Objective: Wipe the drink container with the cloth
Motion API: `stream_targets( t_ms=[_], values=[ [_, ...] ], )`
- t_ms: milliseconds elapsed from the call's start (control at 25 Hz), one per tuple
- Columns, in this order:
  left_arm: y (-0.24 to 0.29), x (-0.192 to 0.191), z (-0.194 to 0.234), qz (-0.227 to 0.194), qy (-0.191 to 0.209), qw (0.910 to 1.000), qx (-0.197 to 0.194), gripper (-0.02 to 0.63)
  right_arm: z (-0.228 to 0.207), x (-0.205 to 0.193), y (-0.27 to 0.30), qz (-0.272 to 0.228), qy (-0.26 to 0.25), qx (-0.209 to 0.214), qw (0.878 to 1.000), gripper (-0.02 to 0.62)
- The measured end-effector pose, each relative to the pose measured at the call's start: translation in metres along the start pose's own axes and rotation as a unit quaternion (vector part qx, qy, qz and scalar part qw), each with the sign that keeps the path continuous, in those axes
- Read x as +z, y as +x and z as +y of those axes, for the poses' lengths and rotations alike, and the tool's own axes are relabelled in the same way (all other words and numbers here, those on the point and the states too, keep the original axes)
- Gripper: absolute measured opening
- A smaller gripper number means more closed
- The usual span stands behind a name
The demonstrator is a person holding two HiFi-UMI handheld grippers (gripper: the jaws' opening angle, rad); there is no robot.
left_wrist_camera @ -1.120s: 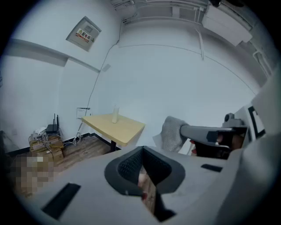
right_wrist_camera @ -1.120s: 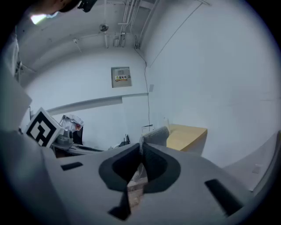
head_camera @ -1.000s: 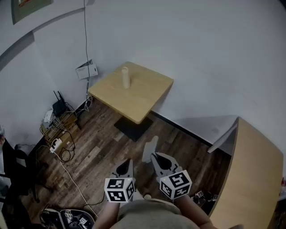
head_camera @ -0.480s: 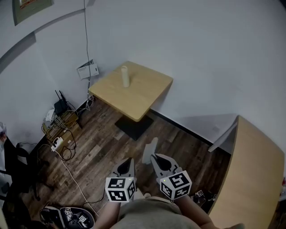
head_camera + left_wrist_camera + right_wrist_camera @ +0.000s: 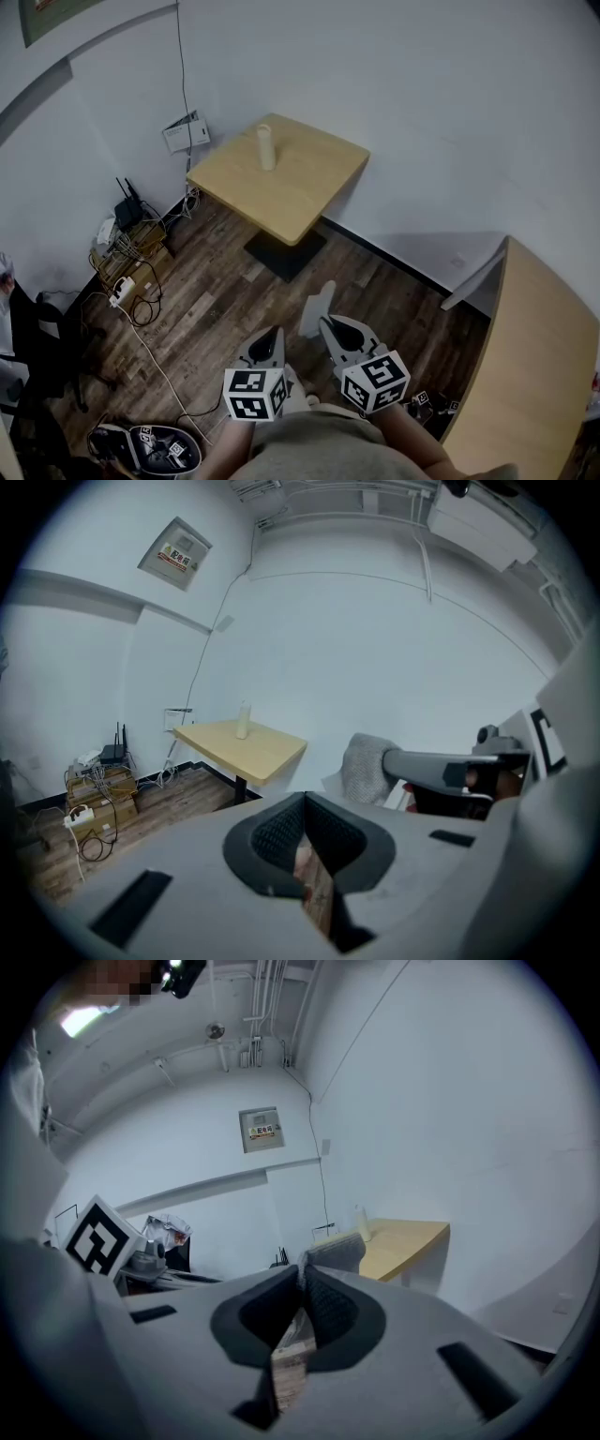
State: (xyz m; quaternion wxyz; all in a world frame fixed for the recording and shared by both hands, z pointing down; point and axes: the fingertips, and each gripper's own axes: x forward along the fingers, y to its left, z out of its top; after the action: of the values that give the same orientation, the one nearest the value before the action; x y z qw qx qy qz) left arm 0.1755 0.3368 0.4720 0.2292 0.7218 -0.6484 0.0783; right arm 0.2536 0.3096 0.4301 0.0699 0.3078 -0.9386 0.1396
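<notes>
A pale, upright drink container (image 5: 266, 147) stands near the far corner of a small wooden table (image 5: 298, 199) across the room. It also shows far off in the left gripper view (image 5: 244, 719) and the right gripper view (image 5: 362, 1223). Both grippers hang close to my body over the wood floor, far from the table. My right gripper (image 5: 324, 324) is shut on a grey cloth (image 5: 317, 307), which sticks up from the jaw tips (image 5: 334, 1251). My left gripper (image 5: 272, 335) is shut with nothing in it, just left of the cloth (image 5: 364, 767).
A second wooden tabletop (image 5: 539, 375) runs along the right. At the left wall lie a router, cables and a power strip (image 5: 122, 289), beside a dark chair (image 5: 37, 366). An open case (image 5: 150, 450) lies on the floor at bottom left. A wall box (image 5: 185, 131) hangs behind the table.
The head view has shifted a little, so the table sits slightly higher and further right in it. Both grippers keep their places by my body, the cloth still held.
</notes>
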Motion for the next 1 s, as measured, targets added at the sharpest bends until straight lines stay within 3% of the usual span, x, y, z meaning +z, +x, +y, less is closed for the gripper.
stream_targets(
  t_ms=[440, 1000],
  values=[
    [0.049, 0.025, 0.046, 0.003, -0.013, 0.9999, -0.007, 0.002, -0.026, 0.011, 0.06, 0.011, 0.004, -0.019, 1.0, 0.008],
    [0.138, 0.087, 0.128, 0.008, -0.014, 0.9995, -0.029, 0.002, -0.067, 0.052, 0.177, 0.009, 0.008, -0.042, 0.999, 0.008]
  ],
)
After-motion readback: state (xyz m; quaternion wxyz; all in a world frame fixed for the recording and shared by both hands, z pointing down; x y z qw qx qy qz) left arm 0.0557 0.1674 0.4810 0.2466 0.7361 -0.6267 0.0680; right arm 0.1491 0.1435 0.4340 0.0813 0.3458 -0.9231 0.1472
